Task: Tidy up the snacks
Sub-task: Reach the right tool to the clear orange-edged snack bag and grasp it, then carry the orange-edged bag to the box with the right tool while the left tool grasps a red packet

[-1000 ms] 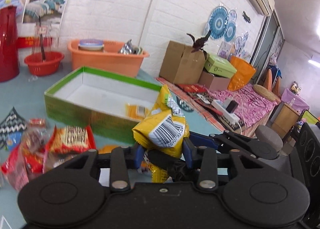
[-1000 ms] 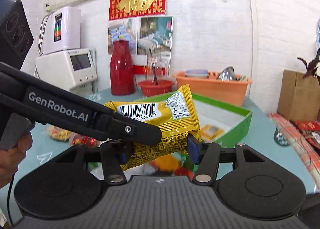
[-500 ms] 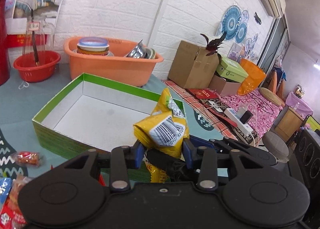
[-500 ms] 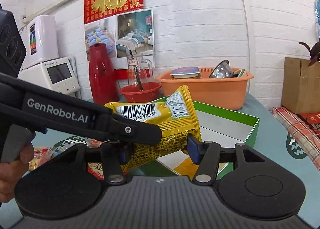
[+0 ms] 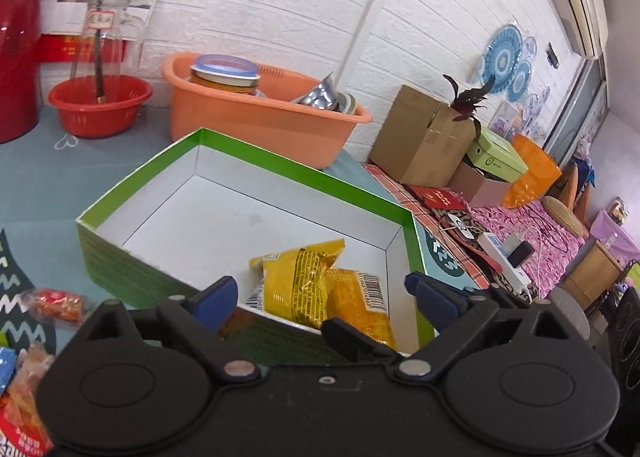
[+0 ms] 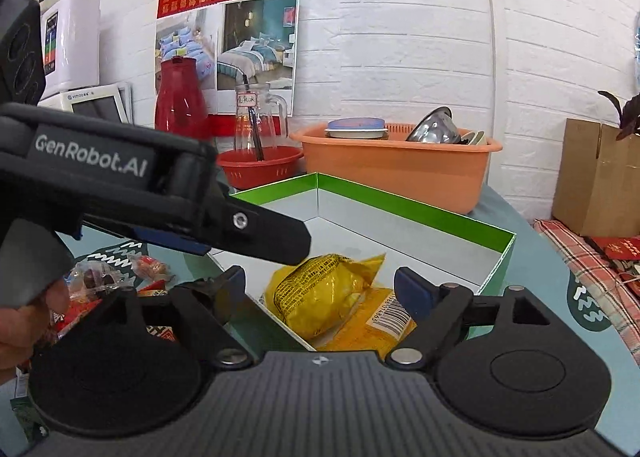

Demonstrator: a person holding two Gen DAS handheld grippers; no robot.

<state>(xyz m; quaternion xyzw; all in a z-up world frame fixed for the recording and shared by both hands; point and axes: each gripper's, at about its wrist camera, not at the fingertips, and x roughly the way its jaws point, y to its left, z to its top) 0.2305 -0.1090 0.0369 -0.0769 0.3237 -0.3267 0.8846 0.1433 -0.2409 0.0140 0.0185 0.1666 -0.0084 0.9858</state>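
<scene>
I see the green box [image 5: 120,213] ahead of both pairs of fingers, on the teal table [image 5: 52,177]. My left gripper [image 5: 320,293] and right gripper [image 6: 320,289] have just been opening and now stand wide, gripping nothing. Two yellow snack packets [image 6: 324,297] lie loose in the box's near corner, below and between the fingertips, one overlapping the other

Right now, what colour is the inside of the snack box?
White inside, with a green rim: the box shows it best in the left wrist view.
</scene>
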